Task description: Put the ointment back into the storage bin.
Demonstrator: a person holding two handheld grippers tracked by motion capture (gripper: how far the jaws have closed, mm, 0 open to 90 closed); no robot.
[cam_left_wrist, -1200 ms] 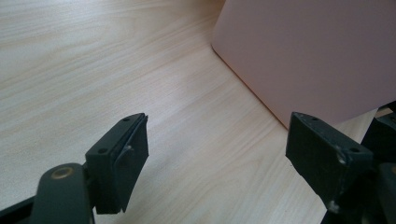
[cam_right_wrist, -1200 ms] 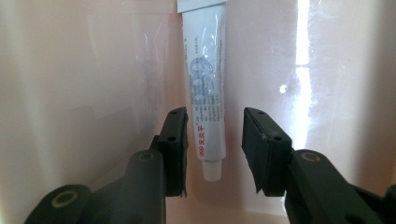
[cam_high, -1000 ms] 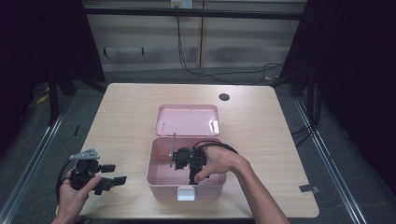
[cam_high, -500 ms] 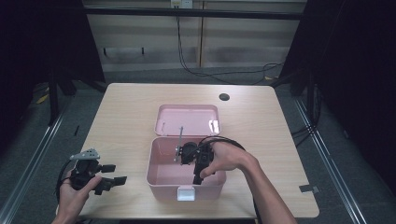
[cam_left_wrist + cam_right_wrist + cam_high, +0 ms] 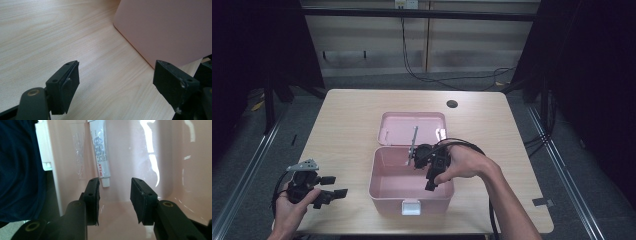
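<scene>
- While the left gripper [image 5: 334, 186] rests on the table [image 5: 342, 125] with jaws wide and empty, we keep the right gripper [image 5: 431, 184] over the pink box [image 5: 382, 187].
- Its jaws are half open and hold nothing.
- The white tube [image 5: 101, 150] lies in the box, just beyond the jaws, so we judge it placed; closing the lid [image 5: 397, 125] remains.

Bare counter [image 5: 347, 125] lies open left of the pink box [image 5: 382, 192], whose side wall [image 5: 165, 27] blocks the way just ahead of the left gripper [image 5: 116, 82]. Inside the box, the floor is free beneath the right gripper [image 5: 115, 195], save a white tube [image 5: 101, 152] by the near wall. The raised lid [image 5: 412, 127] closes off the far side.
</scene>
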